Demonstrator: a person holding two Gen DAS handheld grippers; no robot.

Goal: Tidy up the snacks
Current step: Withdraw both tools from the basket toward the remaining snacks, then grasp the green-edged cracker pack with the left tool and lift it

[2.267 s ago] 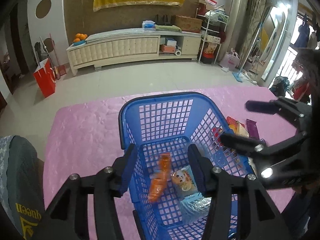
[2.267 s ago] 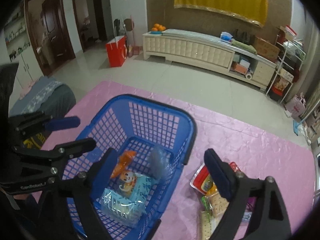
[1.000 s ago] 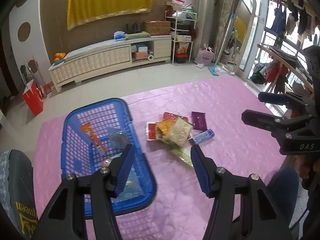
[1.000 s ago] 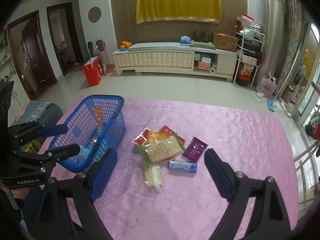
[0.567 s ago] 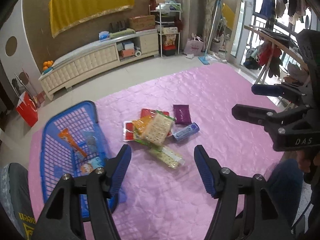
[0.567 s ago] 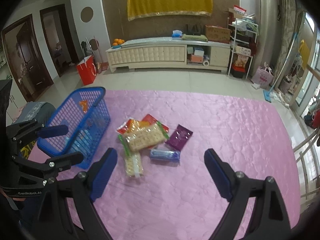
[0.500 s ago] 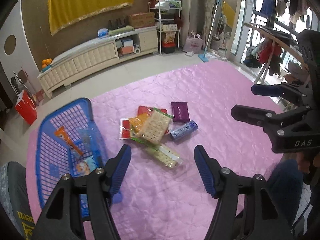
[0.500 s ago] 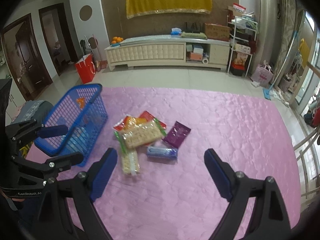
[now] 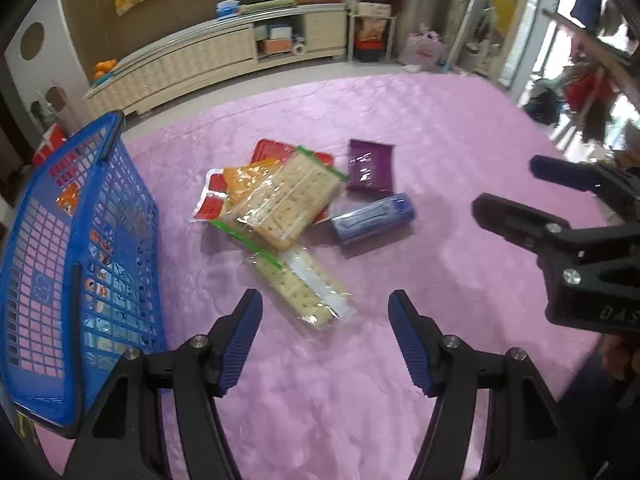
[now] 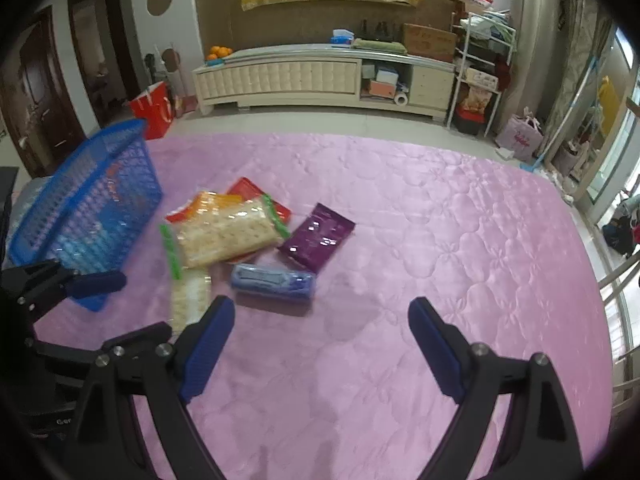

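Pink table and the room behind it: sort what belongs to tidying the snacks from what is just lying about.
Belongs to the job:
blue basket
large cracker pack
small cracker pack
purple pouch
blue wrapped roll
red packets

Just lying about:
oranges
red bag
cardboard box

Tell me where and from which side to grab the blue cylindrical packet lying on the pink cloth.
Take the blue packet across its middle, coming from above with the right gripper, whose open jaws are nearest it. It lies flat on the pink cloth as a long roll, clear of the purple pouch and cracker packs, so pads probably fit on both long sides.
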